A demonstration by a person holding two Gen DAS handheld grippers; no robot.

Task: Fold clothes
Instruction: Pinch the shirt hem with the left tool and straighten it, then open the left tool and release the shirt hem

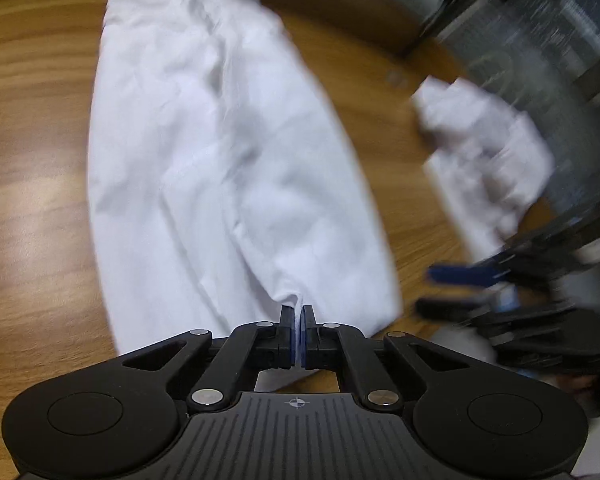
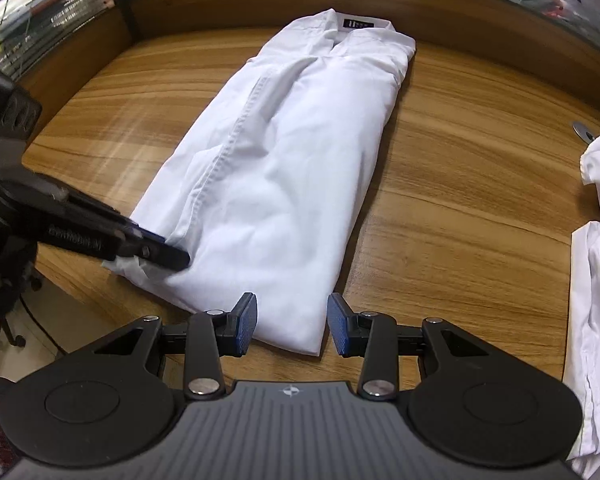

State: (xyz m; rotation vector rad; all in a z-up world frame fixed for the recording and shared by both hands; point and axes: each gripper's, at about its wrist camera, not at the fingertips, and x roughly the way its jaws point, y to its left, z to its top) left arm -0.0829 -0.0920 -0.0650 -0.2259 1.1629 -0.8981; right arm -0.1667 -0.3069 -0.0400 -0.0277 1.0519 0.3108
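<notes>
Left wrist view: my left tongs (image 1: 298, 320) pinch the hem of the white shirt (image 1: 228, 152), which stretches ahead across the counter (image 1: 32, 160), ready for lifting.

Right wrist view: my right tongs (image 2: 292, 326) gape half-wide over the shirt's other hem corner, gripping nothing, probably about to clamp it for the fold.

A plain white cotton shirt (image 2: 276, 168), carrying a dark navy neck label (image 2: 359, 24), is lying on a honey-brown wooden table (image 2: 460, 184) streaked with darker grain. Two black plastic grippers are showing blue finger pads (image 2: 247, 322). More white garments (image 2: 596, 280) are sitting alongside.
</notes>
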